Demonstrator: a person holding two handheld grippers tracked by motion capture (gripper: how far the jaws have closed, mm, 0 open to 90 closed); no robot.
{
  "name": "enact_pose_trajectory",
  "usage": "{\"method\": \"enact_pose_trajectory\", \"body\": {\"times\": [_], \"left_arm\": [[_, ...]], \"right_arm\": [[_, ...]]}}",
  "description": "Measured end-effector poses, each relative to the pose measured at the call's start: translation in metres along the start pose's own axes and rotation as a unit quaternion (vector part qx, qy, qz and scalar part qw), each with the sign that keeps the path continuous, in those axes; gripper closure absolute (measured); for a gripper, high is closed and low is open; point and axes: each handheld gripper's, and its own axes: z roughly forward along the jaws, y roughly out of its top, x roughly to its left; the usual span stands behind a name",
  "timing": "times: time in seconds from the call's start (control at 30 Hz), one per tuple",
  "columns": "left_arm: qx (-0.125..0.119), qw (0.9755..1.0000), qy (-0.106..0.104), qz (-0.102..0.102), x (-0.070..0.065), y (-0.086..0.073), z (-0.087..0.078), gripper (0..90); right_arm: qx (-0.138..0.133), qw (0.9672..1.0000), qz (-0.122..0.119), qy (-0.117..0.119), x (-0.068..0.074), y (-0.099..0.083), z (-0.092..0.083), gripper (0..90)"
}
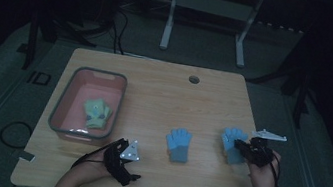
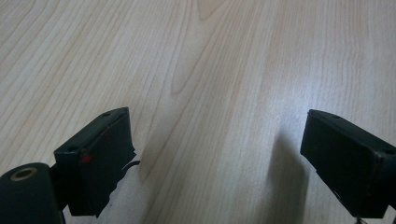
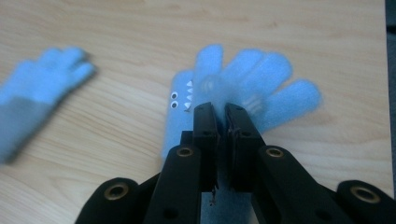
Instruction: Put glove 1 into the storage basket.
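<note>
Fabric of the fuzzy blue glove with a small toothy face (image 3: 261,84) sits pinched in my right gripper (image 3: 220,108), near the wooden table's (image 1: 163,98) right edge. My left gripper (image 2: 215,140) gapes wide over bare wood, holding nothing.

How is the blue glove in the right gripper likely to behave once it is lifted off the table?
The blue glove looks like soft fleece, so it will probably hang limp from the right gripper, its fingers drooping. It seems light for its size. The jaws pinch a fold near its palm, and the fuzzy cloth should hold rather than slip.
</note>
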Motion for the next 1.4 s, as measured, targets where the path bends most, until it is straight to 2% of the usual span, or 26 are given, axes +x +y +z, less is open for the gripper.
{"method": "enact_pose_trajectory", "body": {"times": [0.03, 0.13, 0.43, 0.53, 0.6, 0.73, 0.83, 0.9, 0.97, 1.13, 1.2, 1.27, 1.33, 1.37, 1.4], "left_arm": [[0.001, 1.0, 0.0, 0.002, 0.0, 0.0, 0.0, 9.6], [-0.002, 1.0, -0.001, -0.001, 0.0, 0.0, -0.001, 9.6], [-0.011, 0.9999, 0.0, -0.005, 0.0, 0.001, -0.003, 9.6], [-0.011, 0.9999, 0.0, -0.004, 0.0, 0.002, -0.003, 9.6], [-0.01, 0.9999, 0.0, 0.0, 0.0, 0.002, -0.004, 9.6], [-0.011, 0.9999, -0.002, 0.0, -0.001, 0.002, -0.003, 9.6], [-0.01, 0.9999, -0.003, 0.001, -0.001, 0.002, -0.003, 9.7], [-0.008, 1.0, -0.004, 0.0, -0.001, 0.002, -0.002, 9.6], [-0.008, 1.0, -0.003, 0.0, -0.001, 0.001, -0.002, 9.6], [-0.01, 0.9999, -0.004, 0.0, -0.001, 0.002, -0.003, 9.6], [-0.011, 0.9999, -0.003, 0.001, -0.001, 0.002, -0.003, 9.6], [-0.012, 0.9999, -0.004, -0.001, -0.001, 0.002, -0.003, 9.6], [-0.011, 0.9999, -0.004, -0.001, -0.001, 0.002, -0.003, 9.6], [-0.011, 0.9999, -0.004, -0.001, -0.001, 0.002, -0.003, 9.6], [-0.011, 0.9999, -0.004, -0.001, -0.001, 0.002, -0.003, 9.6]], "right_arm": [[-0.004, 1.0, -0.001, -0.008, 0.007, 0.003, -0.002, 84.2], [-0.01, 0.9999, 0.012, -0.007, 0.021, 0.006, -0.004, 84.2], [-0.01, 0.9976, 0.067, 0.012, 0.05, -0.001, 0.009, 84.2], [-0.011, 0.9977, 0.067, 0.009, 0.056, -0.005, 0.015, 84.0], [-0.003, 0.9984, 0.056, -0.007, 0.061, -0.008, 0.02, 83.9], [0.005, 0.9976, 0.067, -0.015, 0.063, -0.015, 0.031, 83.3], [0.014, 0.9968, 0.073, -0.03, 0.06, -0.02, 0.039, 81.3], [0.023, 0.9964, 0.077, -0.029, 0.058, -0.022, 0.043, 79.3], [0.03, 0.9966, 0.07, -0.032, 0.057, -0.024, 0.045, 76.9], [0.028, 0.9976, 0.056, -0.03, 0.056, -0.022, 0.044, 70.4], [0.021, 0.999, 0.023, -0.032, 0.057, -0.019, 0.04, 69.0], [0.019, 0.9995, 0.0, -0.024, 0.054, -0.016, 0.037, 68.8], [0.015, 0.9991, -0.033, -0.022, 0.048, -0.011, 0.032, 68.7], [0.009, 0.9986, -0.05, -0.014, 0.046, -0.009, 0.029, 67.4], [0.009, 0.9986, -0.05, -0.014, 0.046, -0.009, 0.029, 67.4]]}}
